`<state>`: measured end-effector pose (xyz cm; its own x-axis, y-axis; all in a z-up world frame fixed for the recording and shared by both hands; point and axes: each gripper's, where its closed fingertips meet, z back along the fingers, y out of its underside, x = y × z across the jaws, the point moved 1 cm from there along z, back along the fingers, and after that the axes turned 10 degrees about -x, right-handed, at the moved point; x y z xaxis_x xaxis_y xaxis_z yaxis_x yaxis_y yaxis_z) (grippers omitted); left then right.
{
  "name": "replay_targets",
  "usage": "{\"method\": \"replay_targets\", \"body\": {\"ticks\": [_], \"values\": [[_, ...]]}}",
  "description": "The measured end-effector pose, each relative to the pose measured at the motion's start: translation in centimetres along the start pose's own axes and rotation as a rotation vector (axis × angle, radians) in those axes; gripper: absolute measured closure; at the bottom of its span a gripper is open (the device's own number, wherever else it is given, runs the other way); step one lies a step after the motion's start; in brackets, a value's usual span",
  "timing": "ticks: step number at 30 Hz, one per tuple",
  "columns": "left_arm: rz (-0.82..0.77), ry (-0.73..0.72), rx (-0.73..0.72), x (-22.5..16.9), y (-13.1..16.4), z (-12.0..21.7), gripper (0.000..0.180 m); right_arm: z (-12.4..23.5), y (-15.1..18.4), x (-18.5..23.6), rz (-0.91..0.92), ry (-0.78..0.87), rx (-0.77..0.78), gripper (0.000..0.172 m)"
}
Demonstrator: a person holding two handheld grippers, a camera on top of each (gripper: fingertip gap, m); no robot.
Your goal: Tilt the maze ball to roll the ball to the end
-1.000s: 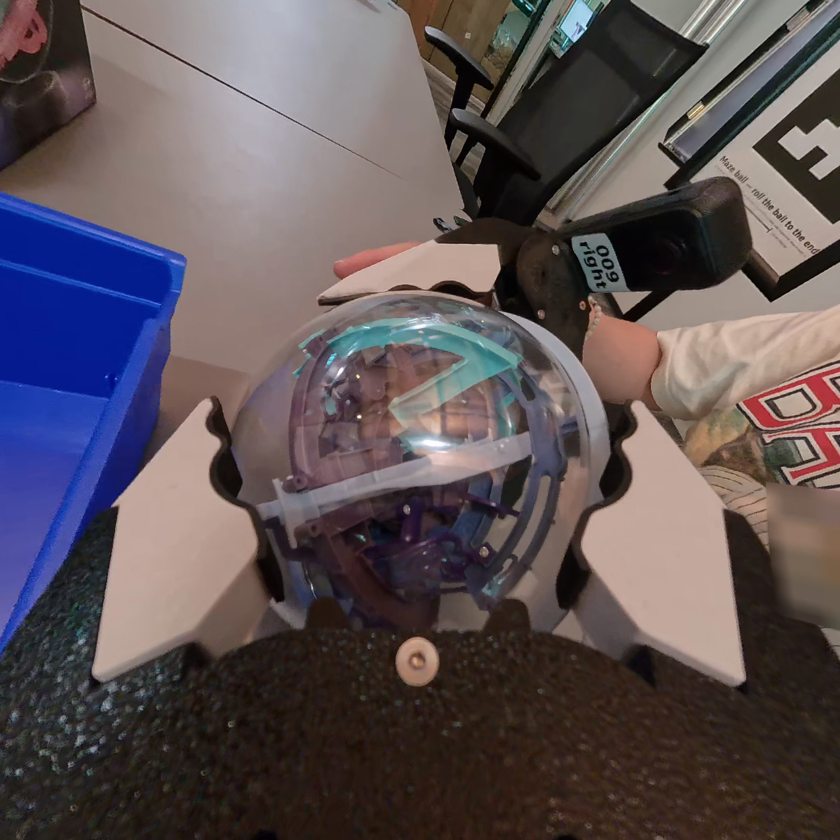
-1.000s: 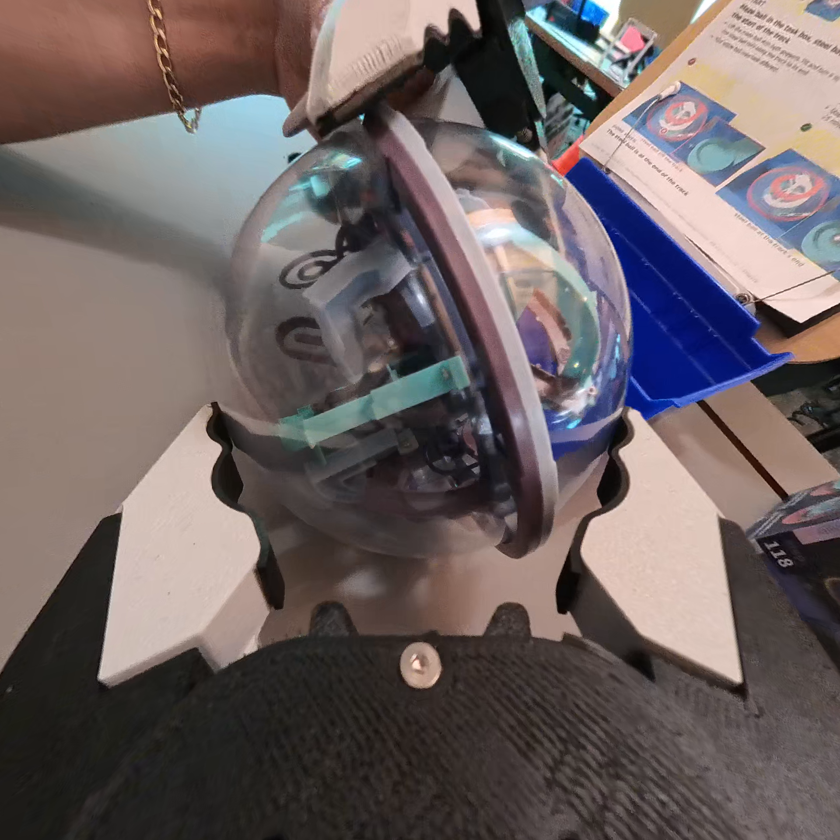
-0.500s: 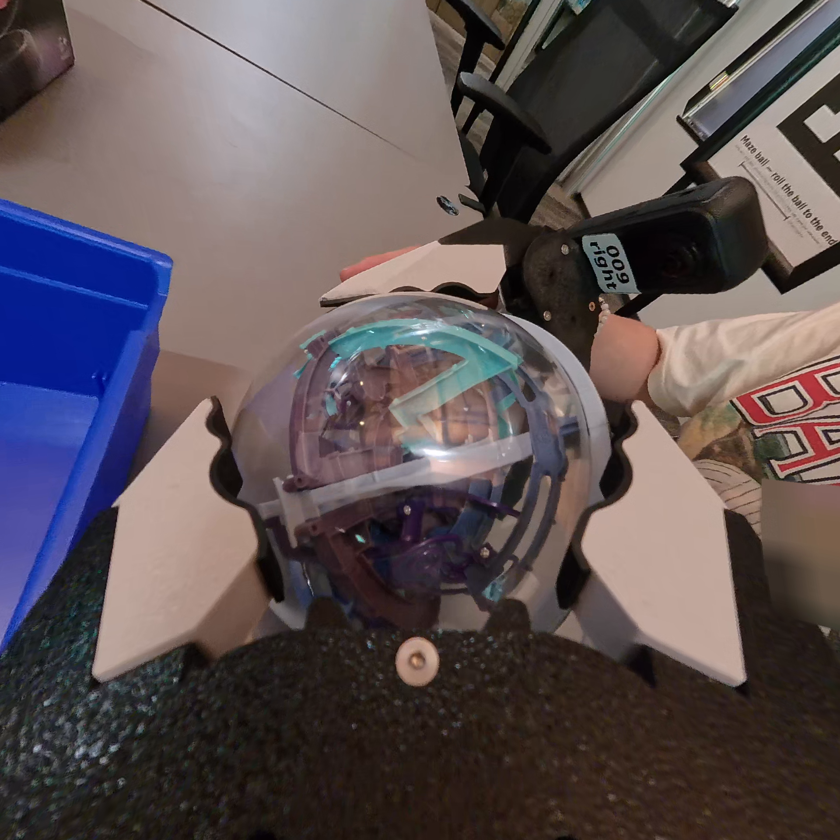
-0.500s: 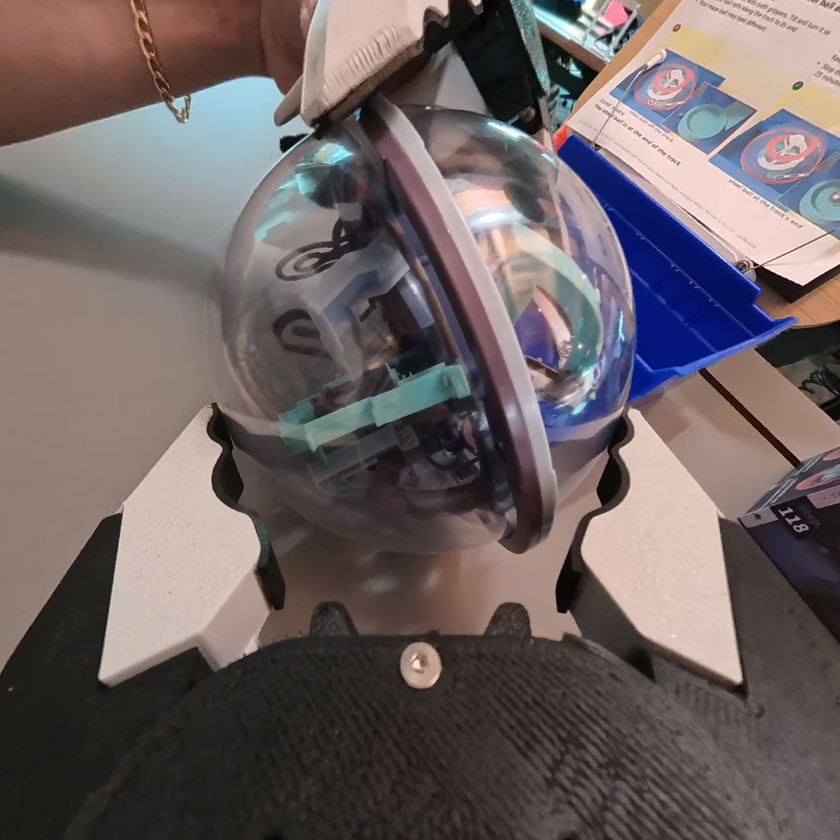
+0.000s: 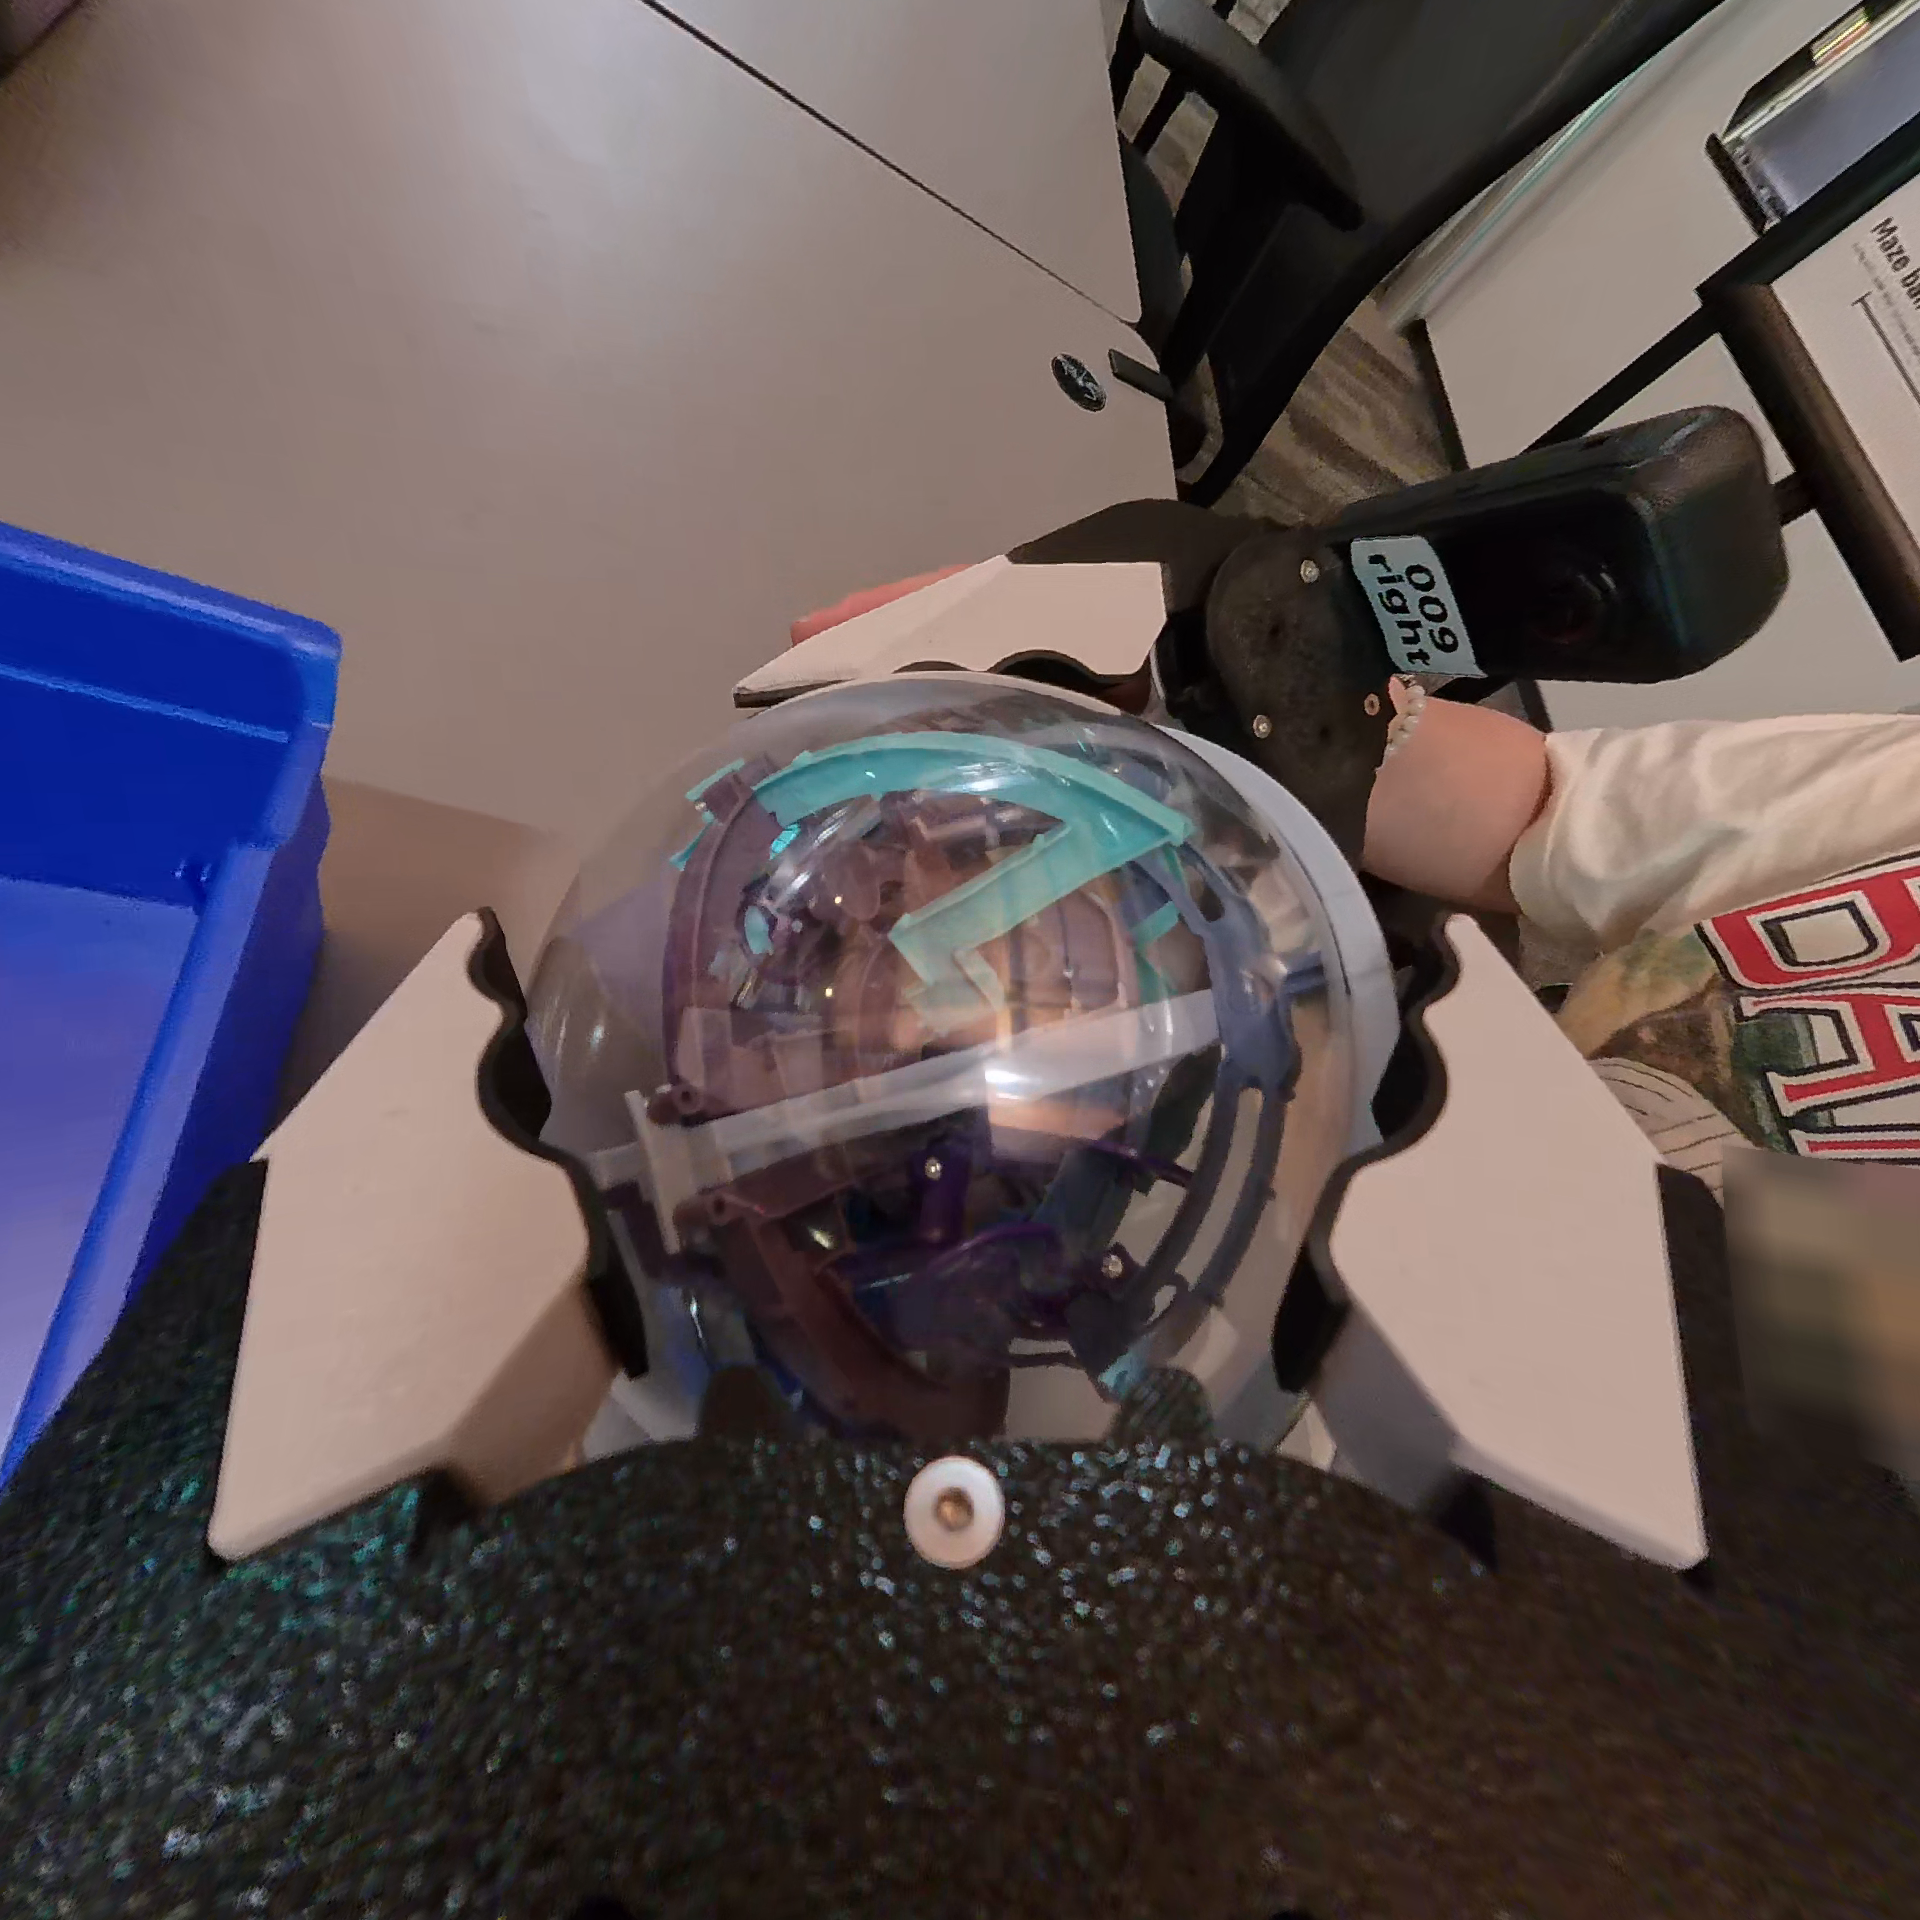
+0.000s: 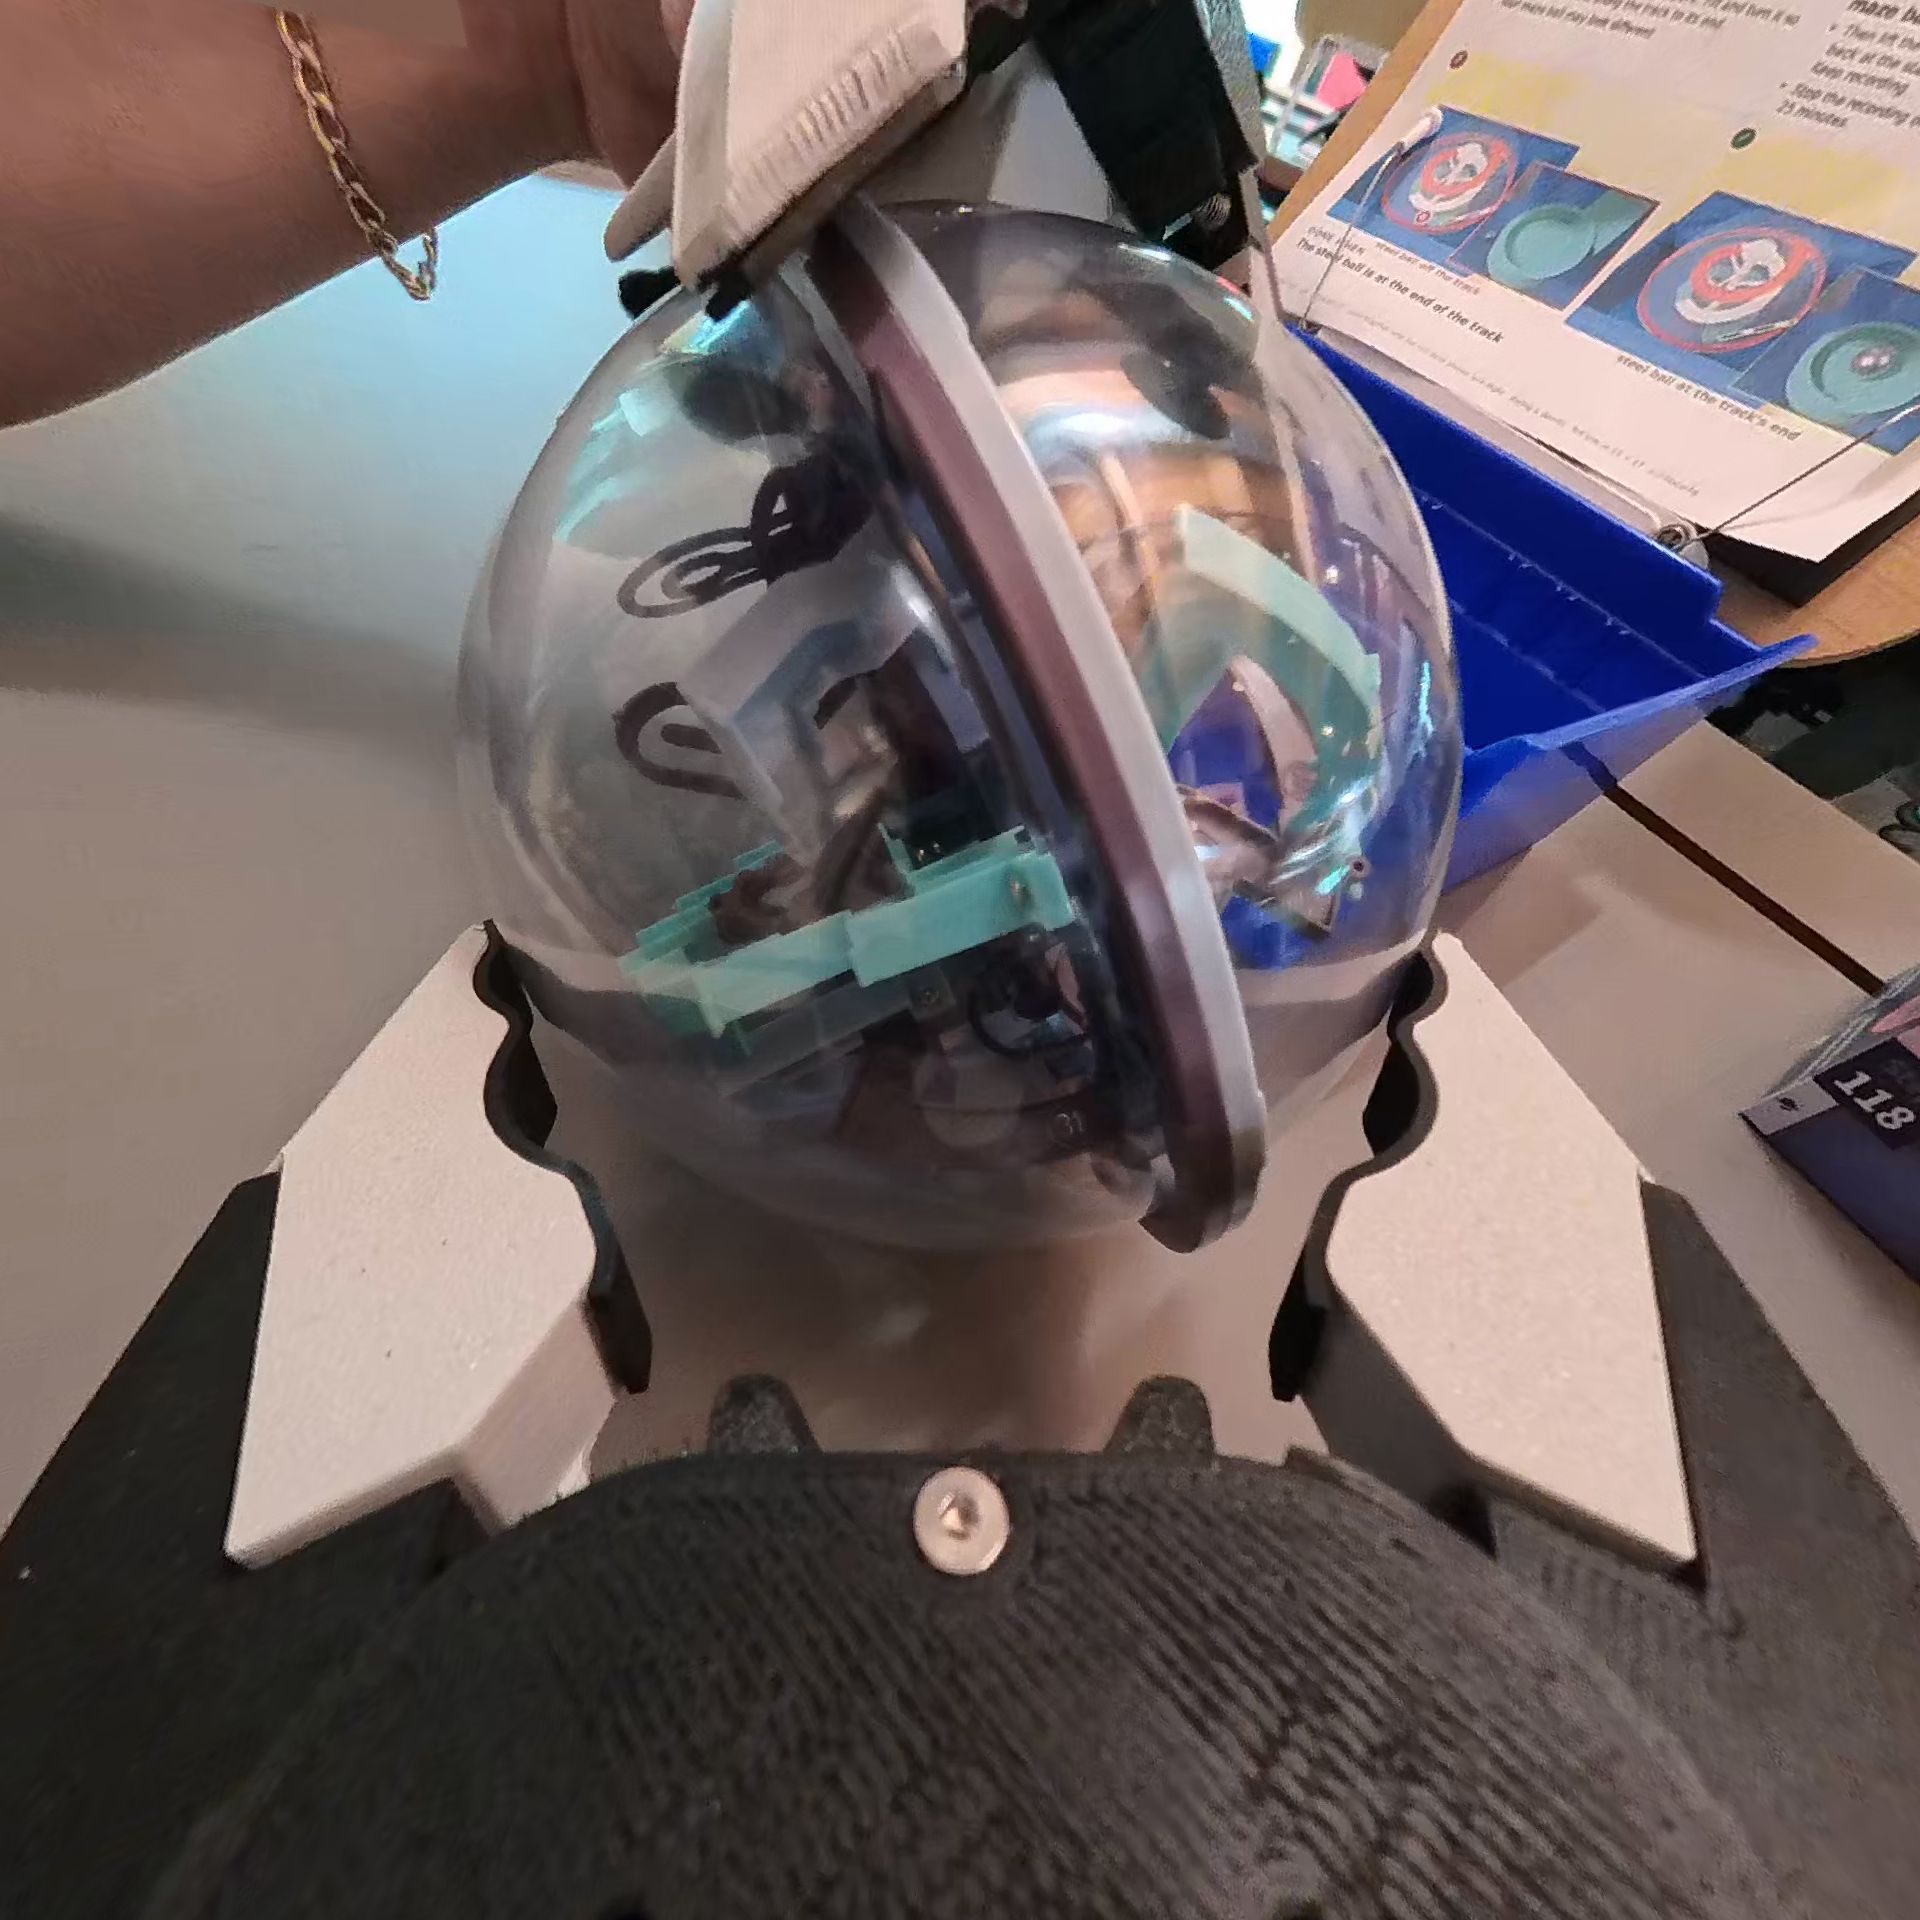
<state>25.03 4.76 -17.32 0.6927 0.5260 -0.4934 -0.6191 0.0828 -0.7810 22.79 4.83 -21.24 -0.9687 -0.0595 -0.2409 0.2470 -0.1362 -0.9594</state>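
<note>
Left wrist view
Maze ball point(image 5: 966, 1049): a clear sphere with teal, purple and grey tracks inside, seen between the two white fingers of the left tongs point(image 5: 961, 987).
Left tongs: spread wide; the wavy black pads are pressed against both sides of the sphere, so the maze ball is gripped.
Right tongs point(image 5: 935, 665): seen beyond the maze ball; one white finger is laid on its far top, the second finger is hidden behind the sphere.
Blue bin point(image 5: 135, 883): to the left of the maze ball, on the table point(image 5: 520, 364).
Black chair point(image 5: 1299, 208): beyond the maze ball, past the table edge.

Right wrist view
Maze ball point(image 6: 956, 707): held above the table point(image 6: 208, 831), its grey and dark equator ring tilted steeply.
Right tongs point(image 6: 961, 977): spread wide; both pad edges are pressed on the lower flanks of the sphere.
Left tongs point(image 6: 790, 145): a white finger is set on top of the maze ball, at the ring.
Blue bin point(image 6: 1558, 623): to the right, behind the maze ball.
Printed sheet point(image 6: 1662, 260): beyond the bin, upper right of the maze ball.
Dark box point(image 6: 1849, 1122): to the right of the maze ball, on the table.
</note>
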Motion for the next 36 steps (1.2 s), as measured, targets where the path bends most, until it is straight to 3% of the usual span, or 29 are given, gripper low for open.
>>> {"method": "replay_targets", "body": {"ticks": [19,25,36], "values": [[0.016,-0.036,0.081,0.0,-0.1,-0.8,0.022,0.8,1.0,-0.2,-0.046,-0.001,0.045,0.016],[0.004,-0.027,0.148,-0.2,-0.1,-1.5,0.022,1.3,1.1,-0.8,0.176,0.047,0.126,0.014],[-0.055,0.074,0.214,-1.1,-0.2,-2.7,0.022,2.5,0.5,-0.7,0.227,0.077,0.100,0.015]]}}
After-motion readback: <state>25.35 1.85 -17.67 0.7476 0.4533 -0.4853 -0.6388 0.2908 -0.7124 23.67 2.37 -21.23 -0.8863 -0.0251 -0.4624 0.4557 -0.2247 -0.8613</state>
